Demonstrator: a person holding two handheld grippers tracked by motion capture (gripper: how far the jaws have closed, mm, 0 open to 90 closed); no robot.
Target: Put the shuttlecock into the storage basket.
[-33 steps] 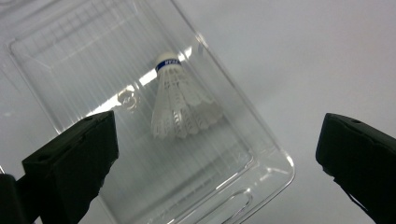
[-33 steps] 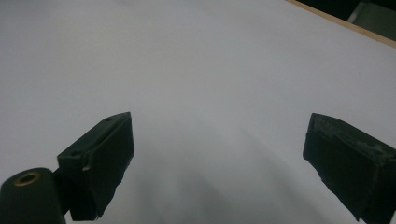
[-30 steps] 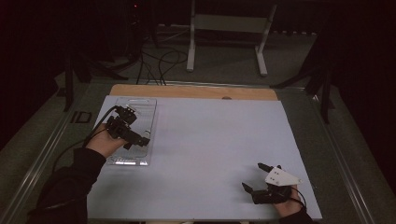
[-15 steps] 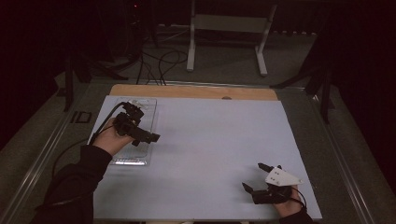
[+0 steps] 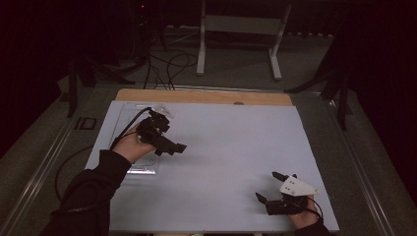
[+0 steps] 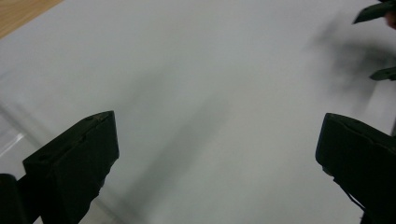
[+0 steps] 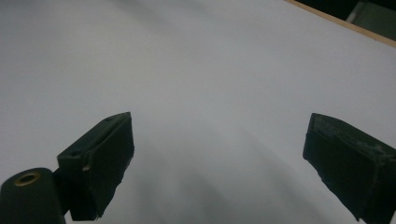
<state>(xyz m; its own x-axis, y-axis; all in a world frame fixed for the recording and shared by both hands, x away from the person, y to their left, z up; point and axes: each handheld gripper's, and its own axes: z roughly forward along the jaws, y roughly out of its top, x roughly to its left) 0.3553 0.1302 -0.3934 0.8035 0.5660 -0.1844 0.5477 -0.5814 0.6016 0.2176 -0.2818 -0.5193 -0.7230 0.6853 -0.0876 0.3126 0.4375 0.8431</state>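
Left gripper (image 5: 169,146) hangs above the pale grey table sheet (image 5: 236,147), jaws spread wide and gripping nothing, just right of the clear flat plastic tray (image 5: 142,164) at the left edge. Right gripper (image 5: 269,189) rests near-right, jaws equally parted, empty-handed. By the look of it, nothing's picked up; the real work lies ahead.

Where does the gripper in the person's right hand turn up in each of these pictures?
High view: the right gripper sits at bottom right, low over the white sheet, jaws spread.
Left gripper view: its two jaw tips poke in at the top right corner, far off.
Right gripper view: its own black jaws rise from the bottom, wide apart.
Shared landmark: the white sheet.
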